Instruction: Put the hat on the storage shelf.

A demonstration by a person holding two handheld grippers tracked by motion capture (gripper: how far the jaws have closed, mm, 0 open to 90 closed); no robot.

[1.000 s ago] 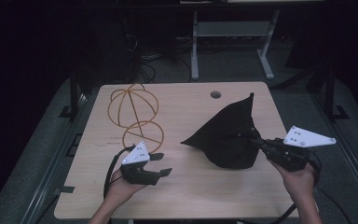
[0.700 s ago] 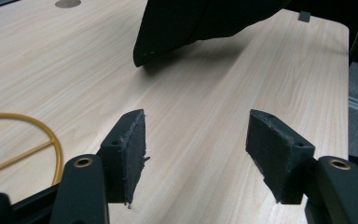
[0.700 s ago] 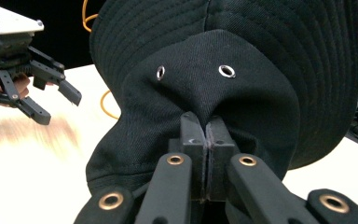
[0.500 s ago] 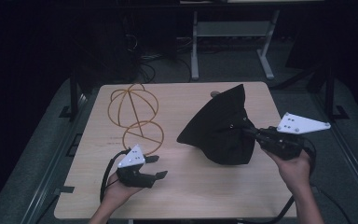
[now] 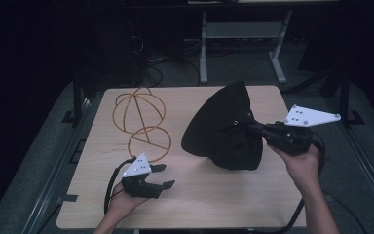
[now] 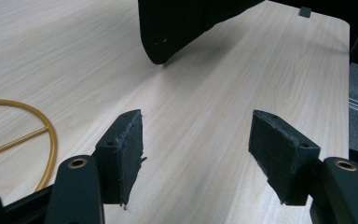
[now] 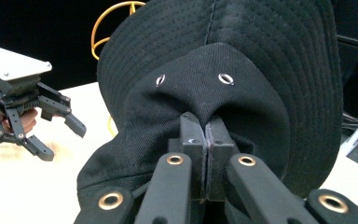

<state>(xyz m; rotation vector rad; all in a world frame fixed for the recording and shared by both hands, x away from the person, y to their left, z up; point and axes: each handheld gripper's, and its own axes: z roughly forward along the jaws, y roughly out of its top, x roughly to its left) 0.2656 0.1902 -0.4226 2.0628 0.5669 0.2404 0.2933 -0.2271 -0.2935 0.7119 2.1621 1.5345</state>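
While the right gripper [image 7: 206,140] pinches the black hat [image 5: 224,126] lifted off the table [image 5: 195,195], the left gripper [image 5: 163,176] waits spread, so most handling seems left.

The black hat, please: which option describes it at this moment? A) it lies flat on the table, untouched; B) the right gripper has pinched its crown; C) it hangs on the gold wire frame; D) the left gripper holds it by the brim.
B: the right gripper is closed on the hat's crown fabric, while the left gripper stands open over bare table.
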